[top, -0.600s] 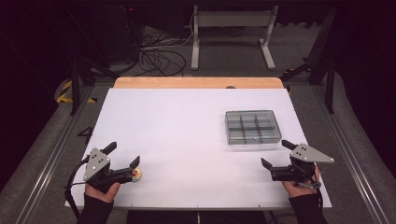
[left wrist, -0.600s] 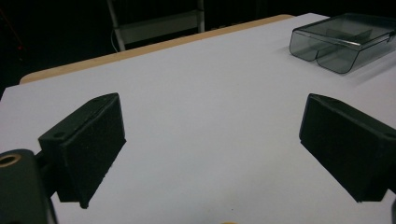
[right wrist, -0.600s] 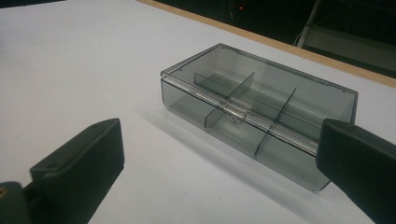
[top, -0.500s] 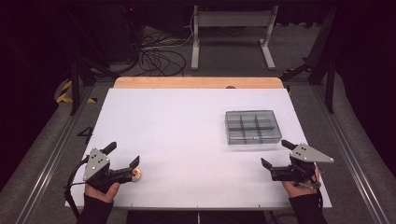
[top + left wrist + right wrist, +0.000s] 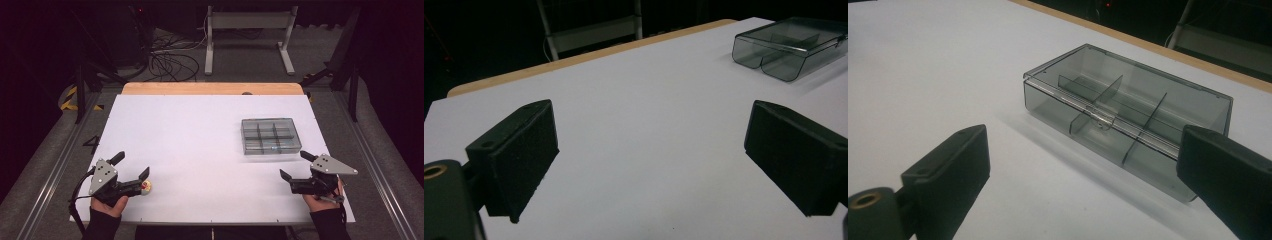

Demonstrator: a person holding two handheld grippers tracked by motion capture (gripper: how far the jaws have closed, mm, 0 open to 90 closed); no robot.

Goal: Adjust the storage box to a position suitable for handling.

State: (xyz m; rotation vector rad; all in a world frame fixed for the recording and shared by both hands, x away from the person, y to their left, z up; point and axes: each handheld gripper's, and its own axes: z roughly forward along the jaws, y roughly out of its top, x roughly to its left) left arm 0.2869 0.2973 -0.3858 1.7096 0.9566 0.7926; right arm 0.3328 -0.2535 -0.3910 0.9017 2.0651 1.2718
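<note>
A smoky clear plastic box with inner dividers and a shut lid lies on the white table, right of centre. My left gripper rests near the front left corner, open, with nothing between its jaws. In the left gripper view the left gripper looks across bare table with the box far off at the upper right. My right gripper stands open just in front of the box. The right gripper view shows the right gripper with the box close ahead, its latch side facing me.
A small tan and red thing lies on the table beside the left gripper's nearer jaw. A wooden strip edges the table's far side. Beyond it are cables and a metal stand on the floor.
</note>
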